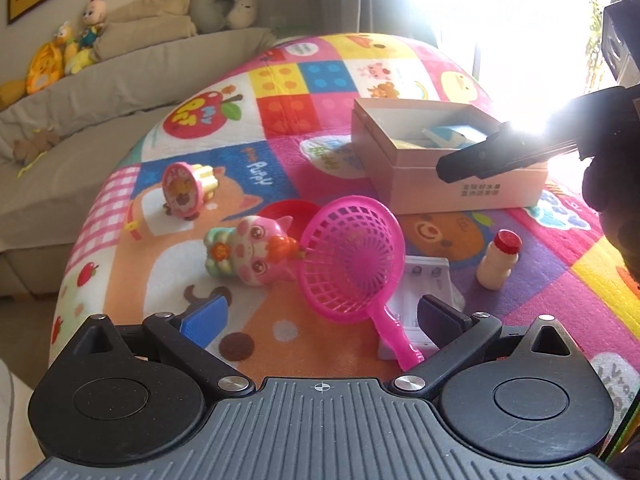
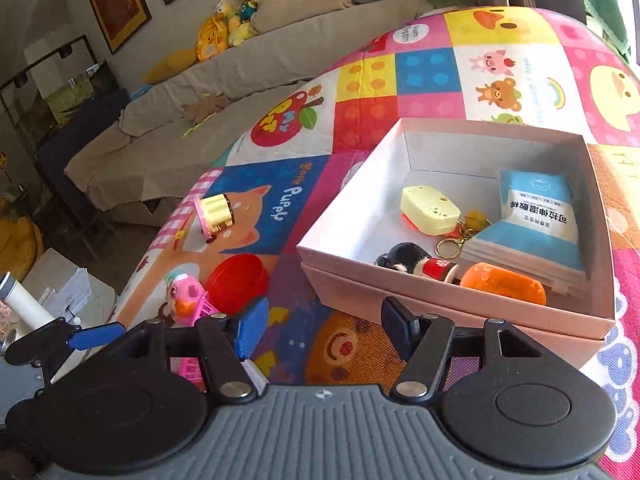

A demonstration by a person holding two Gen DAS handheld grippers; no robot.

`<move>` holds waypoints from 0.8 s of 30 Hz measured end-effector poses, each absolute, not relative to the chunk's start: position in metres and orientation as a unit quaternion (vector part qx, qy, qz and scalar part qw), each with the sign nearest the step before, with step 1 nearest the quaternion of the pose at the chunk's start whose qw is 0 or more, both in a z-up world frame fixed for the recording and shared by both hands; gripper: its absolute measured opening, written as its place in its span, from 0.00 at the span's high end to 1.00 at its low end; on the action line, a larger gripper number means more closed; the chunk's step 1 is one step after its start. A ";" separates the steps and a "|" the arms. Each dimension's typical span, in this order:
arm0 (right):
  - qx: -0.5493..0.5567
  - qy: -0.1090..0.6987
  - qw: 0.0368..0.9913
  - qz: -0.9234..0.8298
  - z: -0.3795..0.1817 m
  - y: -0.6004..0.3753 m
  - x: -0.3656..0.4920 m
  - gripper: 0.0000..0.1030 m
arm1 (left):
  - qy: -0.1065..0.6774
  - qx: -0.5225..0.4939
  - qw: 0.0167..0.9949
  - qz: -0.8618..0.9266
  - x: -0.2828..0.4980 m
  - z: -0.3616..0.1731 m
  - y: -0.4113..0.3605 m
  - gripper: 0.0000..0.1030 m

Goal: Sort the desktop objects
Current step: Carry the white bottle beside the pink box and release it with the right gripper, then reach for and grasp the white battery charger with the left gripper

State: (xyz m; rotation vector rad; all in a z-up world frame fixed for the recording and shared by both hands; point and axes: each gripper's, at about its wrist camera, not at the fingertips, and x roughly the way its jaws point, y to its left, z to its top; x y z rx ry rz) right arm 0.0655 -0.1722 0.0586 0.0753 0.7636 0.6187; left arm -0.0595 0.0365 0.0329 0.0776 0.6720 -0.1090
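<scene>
We are seeing a play mat [image 1: 304,92] showing bright patchwork squares in pink, yellow, blue, red and white with cartoon animals. We are noting a hot-pink mesh strainer [image 1: 352,260], a pink pig toy [image 1: 256,252] wearing orange and green trim, a red bowl [image 2: 238,280], a cream bottle [image 1: 498,260] carrying a red cap. We are logging a pale pink box [image 2: 452,312] showing a white inside, holding a blue-and-white packet [image 2: 536,216], an orange capsule [image 2: 504,284], a pale yellow toy [image 2: 430,210].
</scene>
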 end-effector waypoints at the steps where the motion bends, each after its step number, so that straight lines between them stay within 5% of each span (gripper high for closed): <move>1: 0.027 0.360 0.885 0.295 0.060 -0.174 0.059 0.37 | 0.331 0.045 0.941 -0.052 -0.057 0.031 0.034 0.00; 12: -0.091 0.331 0.900 0.268 0.042 -0.195 -0.014 0.24 | 0.330 0.097 0.935 0.081 -0.030 0.033 0.065 0.00; 17: -0.067 0.345 0.894 0.279 0.028 -0.195 -0.019 0.22 | 0.348 0.025 0.937 -0.026 -0.046 0.040 0.064 0.00; 24: -0.098 0.329 0.912 0.225 0.016 -0.183 -0.009 0.22 | 0.363 0.056 0.921 -0.130 -0.056 0.027 0.013 0.00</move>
